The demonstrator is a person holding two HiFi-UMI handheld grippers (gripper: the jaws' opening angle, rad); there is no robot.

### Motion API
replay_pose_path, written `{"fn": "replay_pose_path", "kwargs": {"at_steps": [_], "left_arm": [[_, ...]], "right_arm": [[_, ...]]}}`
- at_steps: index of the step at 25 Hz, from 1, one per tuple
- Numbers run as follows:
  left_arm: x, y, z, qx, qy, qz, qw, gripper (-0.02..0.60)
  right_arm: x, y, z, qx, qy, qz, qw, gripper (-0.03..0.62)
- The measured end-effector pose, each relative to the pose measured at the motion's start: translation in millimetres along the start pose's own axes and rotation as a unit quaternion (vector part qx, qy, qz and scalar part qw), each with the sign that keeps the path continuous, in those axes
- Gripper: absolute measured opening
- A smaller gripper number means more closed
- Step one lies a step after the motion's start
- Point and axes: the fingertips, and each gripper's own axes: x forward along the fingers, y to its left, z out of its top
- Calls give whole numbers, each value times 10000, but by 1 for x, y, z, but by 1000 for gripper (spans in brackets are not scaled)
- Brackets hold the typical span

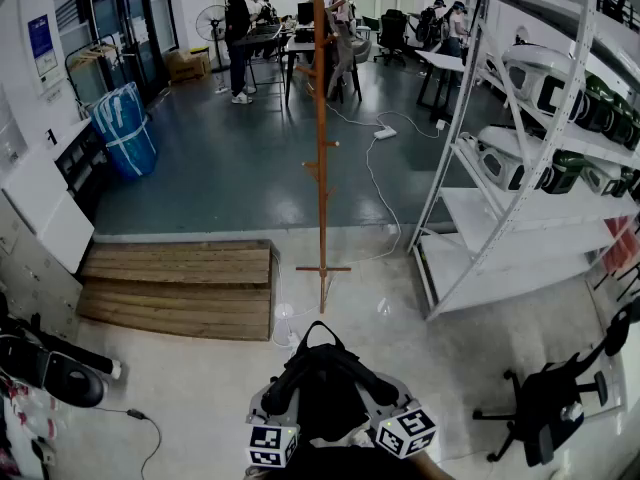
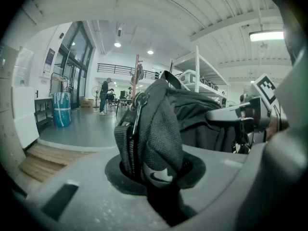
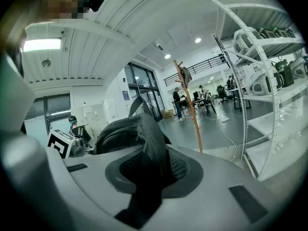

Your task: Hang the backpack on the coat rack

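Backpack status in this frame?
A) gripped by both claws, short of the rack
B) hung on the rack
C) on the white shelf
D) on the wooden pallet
A: the left claw and right claw each clamp the backpack fabric, and the rack stands ahead, apart from it.

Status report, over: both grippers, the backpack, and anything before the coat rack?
Left gripper and right gripper both shut on backpack. Backpack not yet hung, coat rack ahead. White cable trails past rack base.
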Motion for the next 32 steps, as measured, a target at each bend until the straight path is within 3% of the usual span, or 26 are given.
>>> {"fn": "replay_pose_path", "kwargs": {"at_steps": [15,25,32], "left_arm": [[-6,5,-9,-138,47,-101,9998,103],[-10,47,-4,-258,49,-408,9988,103],[-11,91,1,-136,-12,-631,9979,103]], "right_arm": [[5,11,-9,79,39,-61,9999,75],[37,39,-8,94,-30,-315,9995,75],[71,64,-5,155,-208,-505,9984,75]]}}
